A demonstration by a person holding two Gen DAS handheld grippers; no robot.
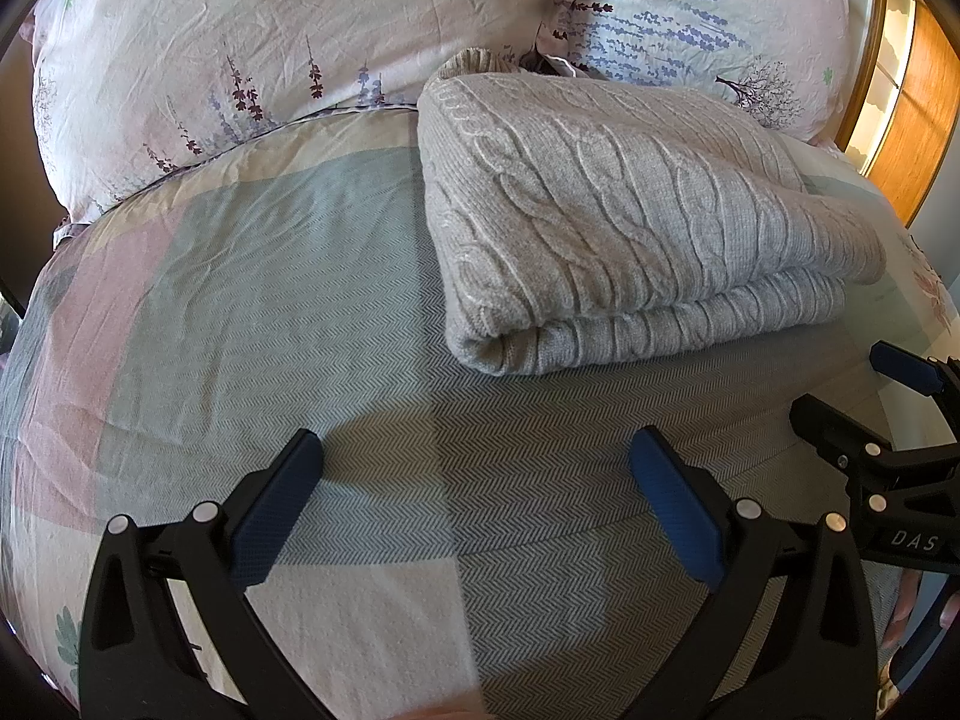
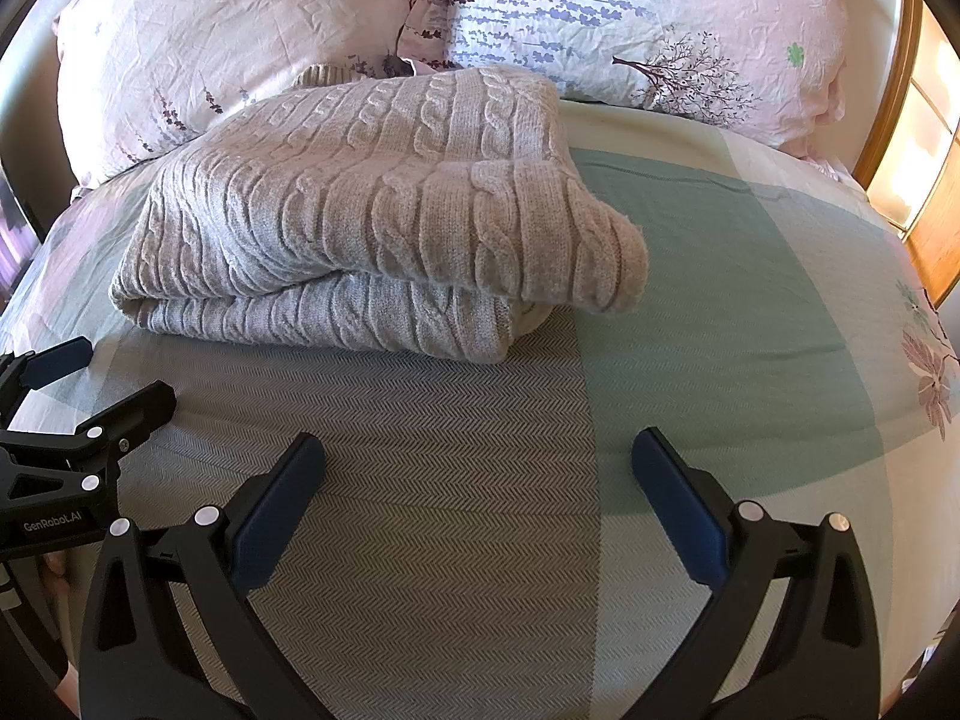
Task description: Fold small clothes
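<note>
A beige cable-knit sweater (image 1: 624,210) lies folded in a thick stack on the bed, in front of the pillows. It also shows in the right wrist view (image 2: 372,210). My left gripper (image 1: 474,450) is open and empty, hovering over the bedspread just short of the sweater's near edge. My right gripper (image 2: 477,450) is open and empty too, a little in front of the sweater. The right gripper shows at the right edge of the left wrist view (image 1: 864,384), and the left gripper at the left edge of the right wrist view (image 2: 102,372).
The bedspread (image 1: 252,300) has pale green, pink and cream blocks with a herringbone weave. Two floral pillows (image 1: 228,30) (image 2: 660,12) lie behind the sweater. A wooden headboard with lit panels (image 1: 900,108) stands at the far right.
</note>
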